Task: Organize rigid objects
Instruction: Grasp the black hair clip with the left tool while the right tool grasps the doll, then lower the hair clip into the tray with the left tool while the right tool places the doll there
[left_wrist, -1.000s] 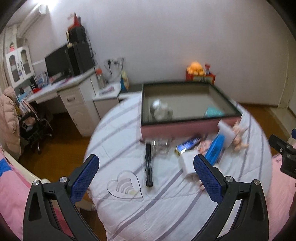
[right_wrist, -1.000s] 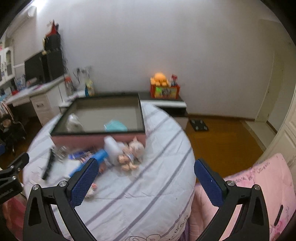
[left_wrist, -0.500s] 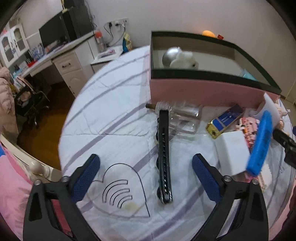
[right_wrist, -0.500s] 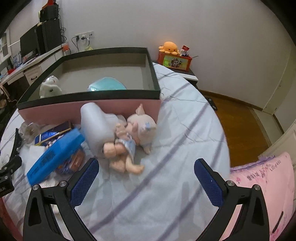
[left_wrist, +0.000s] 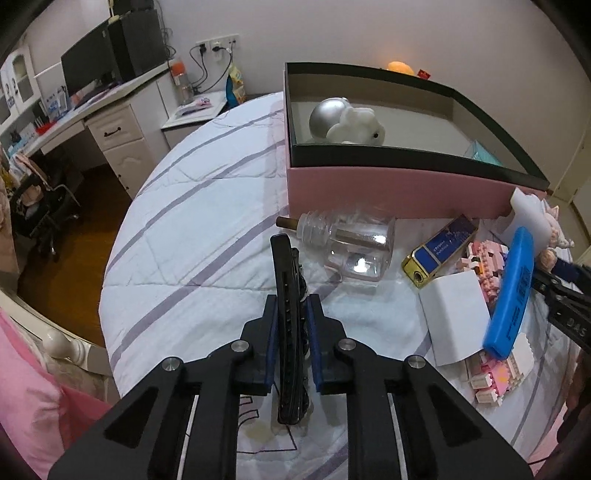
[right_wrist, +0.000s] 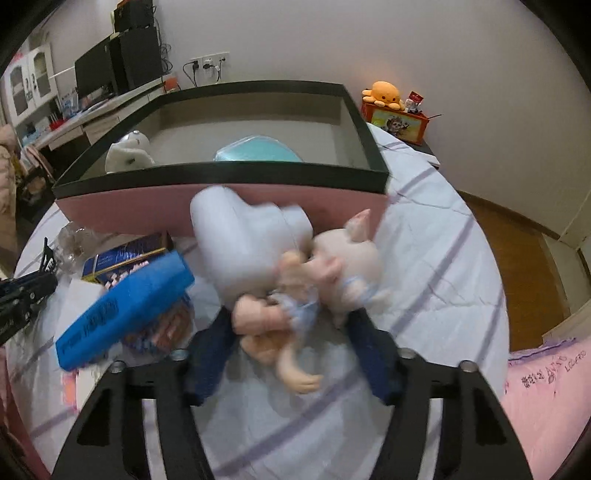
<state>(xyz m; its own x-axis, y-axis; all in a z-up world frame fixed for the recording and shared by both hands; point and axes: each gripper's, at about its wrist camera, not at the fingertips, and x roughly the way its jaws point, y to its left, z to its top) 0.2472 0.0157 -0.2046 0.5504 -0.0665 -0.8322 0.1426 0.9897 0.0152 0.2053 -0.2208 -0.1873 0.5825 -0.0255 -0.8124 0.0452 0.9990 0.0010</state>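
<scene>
Closest thing in the left wrist view: the left gripper (left_wrist: 290, 325) has its blue pads pressed up against both sides of a long black hair clip (left_wrist: 290, 321), so it's clamped on that, with the clip lying lengthwise on the striped white bedspread (left_wrist: 192, 236) and poking out past the fingertips. Just past the clip's far end there's a clear glass bottle (left_wrist: 351, 240) on its side, and right of that a blue-and-gold lighter (left_wrist: 439, 251), a white box (left_wrist: 456, 317), some pink and white building blocks (left_wrist: 495, 365), and a blue case (left_wrist: 511, 295) propped over them. Behind all that sits the pink box with the black rim (left_wrist: 399, 188), and inside it a silver ball (left_wrist: 327, 116) touching a white plush (left_wrist: 356, 127). Over on the right wrist view it's blurry, but the right gripper (right_wrist: 291, 350) has its fingers spread on either side of a little doll (right_wrist: 295, 306); they look close around it but I honestly can't tell if they're actually squeezing it. The doll is leaning against a white bottle (right_wrist: 243, 243) that rests against the box's front wall. Something teal (right_wrist: 258, 151) lies in the box, and way back there's an orange octopus plush (right_wrist: 384, 92) on a side table.
</scene>
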